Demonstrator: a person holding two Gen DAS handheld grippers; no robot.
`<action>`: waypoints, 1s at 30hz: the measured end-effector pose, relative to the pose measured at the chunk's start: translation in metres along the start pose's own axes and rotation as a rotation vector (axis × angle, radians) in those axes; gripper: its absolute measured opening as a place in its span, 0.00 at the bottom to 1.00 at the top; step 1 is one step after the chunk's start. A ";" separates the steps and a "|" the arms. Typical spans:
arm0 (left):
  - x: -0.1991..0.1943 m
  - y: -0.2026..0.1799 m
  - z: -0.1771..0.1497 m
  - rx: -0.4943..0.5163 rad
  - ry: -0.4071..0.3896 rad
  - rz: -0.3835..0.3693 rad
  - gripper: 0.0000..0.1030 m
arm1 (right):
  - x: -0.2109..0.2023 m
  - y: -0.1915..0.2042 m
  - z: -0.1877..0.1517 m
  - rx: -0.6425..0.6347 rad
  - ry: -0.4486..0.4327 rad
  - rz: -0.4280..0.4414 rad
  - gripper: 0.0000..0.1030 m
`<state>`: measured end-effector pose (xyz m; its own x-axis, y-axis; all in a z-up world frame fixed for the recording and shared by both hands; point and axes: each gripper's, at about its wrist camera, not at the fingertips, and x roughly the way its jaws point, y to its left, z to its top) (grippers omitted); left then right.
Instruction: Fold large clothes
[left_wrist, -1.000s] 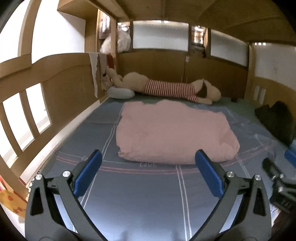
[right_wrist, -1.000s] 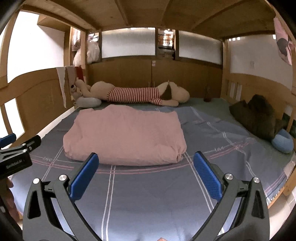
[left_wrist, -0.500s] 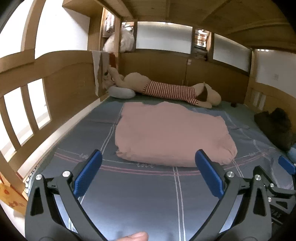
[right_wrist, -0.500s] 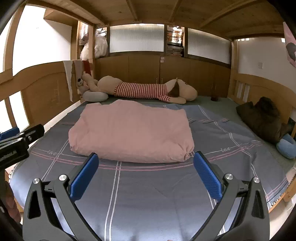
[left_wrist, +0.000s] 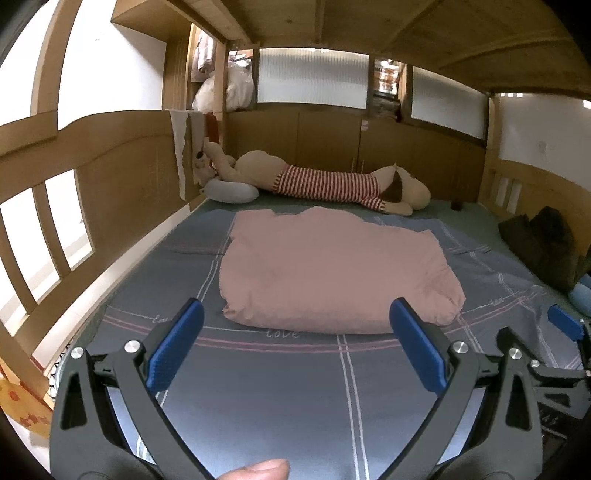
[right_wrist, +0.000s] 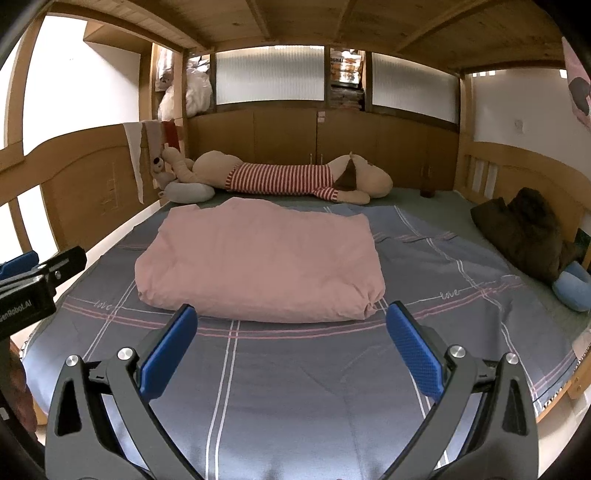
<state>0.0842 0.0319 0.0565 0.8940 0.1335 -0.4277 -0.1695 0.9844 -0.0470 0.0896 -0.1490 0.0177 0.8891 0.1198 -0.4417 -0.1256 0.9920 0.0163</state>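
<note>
A pink quilt-like cloth (left_wrist: 332, 273) lies folded in a thick rectangle on the grey-blue bed sheet (left_wrist: 295, 387); it also shows in the right wrist view (right_wrist: 258, 266). My left gripper (left_wrist: 295, 343) is open and empty, held above the sheet short of the cloth's near edge. My right gripper (right_wrist: 291, 339) is open and empty, also short of the near edge. The right gripper shows at the right edge of the left wrist view (left_wrist: 565, 328). The left gripper shows at the left edge of the right wrist view (right_wrist: 33, 280).
A long plush dog in a striped shirt (right_wrist: 280, 179) and a grey pillow (right_wrist: 188, 192) lie at the far end. A dark garment (right_wrist: 524, 232) and a blue cushion (right_wrist: 572, 288) sit at the right. Wooden bed rails (left_wrist: 55, 229) line both sides.
Both grippers have drawn back and risen a little, so the cloth sits slightly farther away. Jaws stay open. The cloth has not moved.
</note>
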 end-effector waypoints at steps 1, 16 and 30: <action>-0.002 0.000 -0.001 -0.008 -0.004 -0.007 0.98 | 0.000 0.001 0.000 -0.002 -0.001 0.000 0.99; -0.006 0.005 0.000 -0.024 -0.007 -0.032 0.98 | 0.002 0.000 -0.002 -0.011 0.005 0.004 0.99; -0.006 0.000 0.000 -0.017 -0.013 -0.026 0.98 | 0.002 -0.001 -0.001 -0.006 0.008 0.010 0.99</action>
<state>0.0784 0.0314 0.0588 0.9033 0.1093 -0.4149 -0.1531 0.9855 -0.0737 0.0909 -0.1503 0.0155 0.8846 0.1289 -0.4483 -0.1366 0.9905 0.0151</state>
